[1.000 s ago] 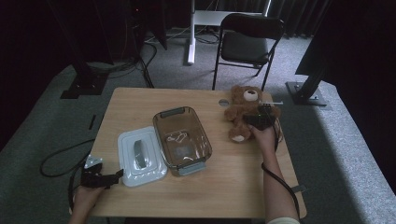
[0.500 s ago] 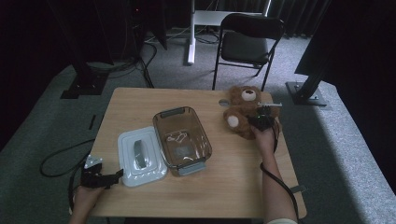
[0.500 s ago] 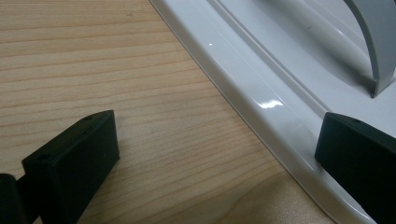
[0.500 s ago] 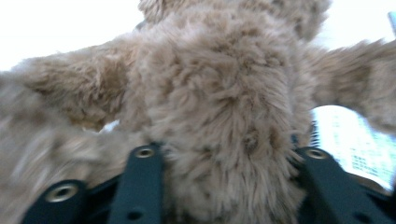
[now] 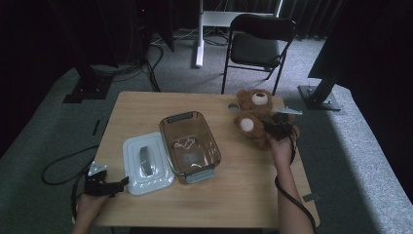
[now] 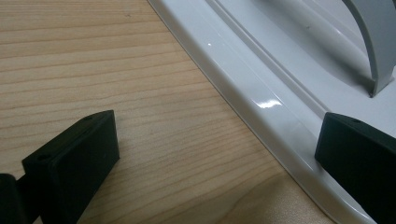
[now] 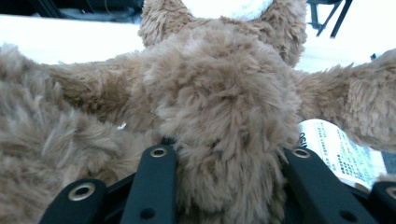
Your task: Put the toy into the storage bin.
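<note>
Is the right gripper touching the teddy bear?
Touching. In the right gripper view the right gripper has both black jaws pressed into the fur of the teddy bear, squeezing it between them.

A white sewn-in care tag (image 7: 343,151) on the brown teddy bear (image 7: 219,116) carries several lines of tiny dark print, seen in the right gripper view just beside the bear's body. The print is too small and blurred to make out any word, brand or number. No other text, label, number or sign can be read on anything else on the table or in the room behind it.
</note>
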The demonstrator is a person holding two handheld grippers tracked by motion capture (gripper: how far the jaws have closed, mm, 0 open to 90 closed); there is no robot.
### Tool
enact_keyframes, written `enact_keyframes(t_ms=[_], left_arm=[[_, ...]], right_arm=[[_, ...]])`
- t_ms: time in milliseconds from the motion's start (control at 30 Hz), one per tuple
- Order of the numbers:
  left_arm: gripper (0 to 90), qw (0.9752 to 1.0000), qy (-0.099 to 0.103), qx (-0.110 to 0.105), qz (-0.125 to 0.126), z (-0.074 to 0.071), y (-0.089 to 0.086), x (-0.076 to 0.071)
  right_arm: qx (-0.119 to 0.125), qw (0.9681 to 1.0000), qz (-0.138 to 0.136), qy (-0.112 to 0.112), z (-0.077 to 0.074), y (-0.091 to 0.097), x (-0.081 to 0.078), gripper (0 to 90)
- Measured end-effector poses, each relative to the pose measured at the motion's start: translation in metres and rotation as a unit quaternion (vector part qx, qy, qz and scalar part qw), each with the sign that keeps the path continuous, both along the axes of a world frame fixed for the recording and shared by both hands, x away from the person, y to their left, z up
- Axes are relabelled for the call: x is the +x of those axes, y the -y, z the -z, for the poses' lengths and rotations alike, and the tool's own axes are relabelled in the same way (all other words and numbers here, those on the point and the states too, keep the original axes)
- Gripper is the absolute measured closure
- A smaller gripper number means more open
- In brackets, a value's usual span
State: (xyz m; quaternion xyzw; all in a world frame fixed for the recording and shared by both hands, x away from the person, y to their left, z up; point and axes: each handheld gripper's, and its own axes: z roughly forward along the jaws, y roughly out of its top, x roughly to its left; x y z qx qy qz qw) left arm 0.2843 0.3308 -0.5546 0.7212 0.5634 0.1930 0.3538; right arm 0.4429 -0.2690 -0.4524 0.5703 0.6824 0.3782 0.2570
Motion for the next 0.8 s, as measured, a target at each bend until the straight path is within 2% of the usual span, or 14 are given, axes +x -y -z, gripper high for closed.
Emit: enact_keyframes(t_ms=[133, 233, 300, 333, 500, 533, 567, 633, 667, 700, 733, 767, 800], left_arm=[[0.5, 1.0, 0.0, 0.0, 0.0, 0.0, 0.0, 0.0], [0.5, 1.0, 0.0, 0.0, 0.002, 0.0, 0.0, 0.001], [0.5, 1.0, 0.0, -0.001, 0.001, 0.0, 0.0, 0.001], [0.5, 1.0, 0.0, 0.0, 0.001, 0.0, 0.0, 0.001], [0.5, 1.0, 0.0, 0.001, 0.0, 0.0, 0.0, 0.002], [0.5, 1.0, 0.0, 0.001, 0.0, 0.0, 0.0, 0.002], [0.5, 1.0, 0.0, 0.001, 0.0, 0.0, 0.0, 0.002], [0.5, 1.0, 0.0, 0.001, 0.0, 0.0, 0.0, 0.002], [0.5, 1.0, 0.0, 0.001, 0.0, 0.0, 0.0, 0.002], [0.5, 1.0, 0.0, 0.001, 0.0, 0.0, 0.0, 0.002], [0.5, 1.0, 0.0, 0.001, 0.0, 0.0, 0.0, 0.002], [0.5, 1.0, 0.0, 0.001, 0.001, 0.0, 0.0, 0.002], [0.5, 1.0, 0.0, 0.001, 0.001, 0.0, 0.0, 0.002]], right_arm=[[0.003, 0.9997, -0.005, 0.025, -0.018, -0.003, -0.018, 68.2], [0.016, 0.9988, -0.019, 0.042, -0.037, -0.007, -0.032, 68.1], [0.02, 0.9985, -0.023, 0.046, -0.042, -0.008, -0.034, 68.1], [0.028, 0.9968, -0.037, 0.065, -0.059, -0.015, -0.044, 68.1], [0.037, 0.9917, -0.064, 0.105, -0.089, -0.037, -0.062, 68.1], [0.037, 0.9917, -0.064, 0.105, -0.089, -0.037, -0.062, 68.1], [0.04, 0.989, -0.08, 0.118, -0.099, -0.049, -0.068, 68.1], [0.046, 0.9856, -0.1, 0.128, -0.107, -0.063, -0.074, 68.0], [0.046, 0.9856, -0.1, 0.128, -0.107, -0.063, -0.074, 68.0], [0.053, 0.9838, -0.11, 0.131, -0.11, -0.069, -0.076, 68.0], [0.062, 0.98, -0.13, 0.138, -0.116, -0.083, -0.081, 68.0], [0.071, 0.9778, -0.14, 0.139, -0.118, -0.09, -0.083, 68.0], [0.071, 0.9778, -0.14, 0.139, -0.118, -0.09, -0.083, 68.0]])
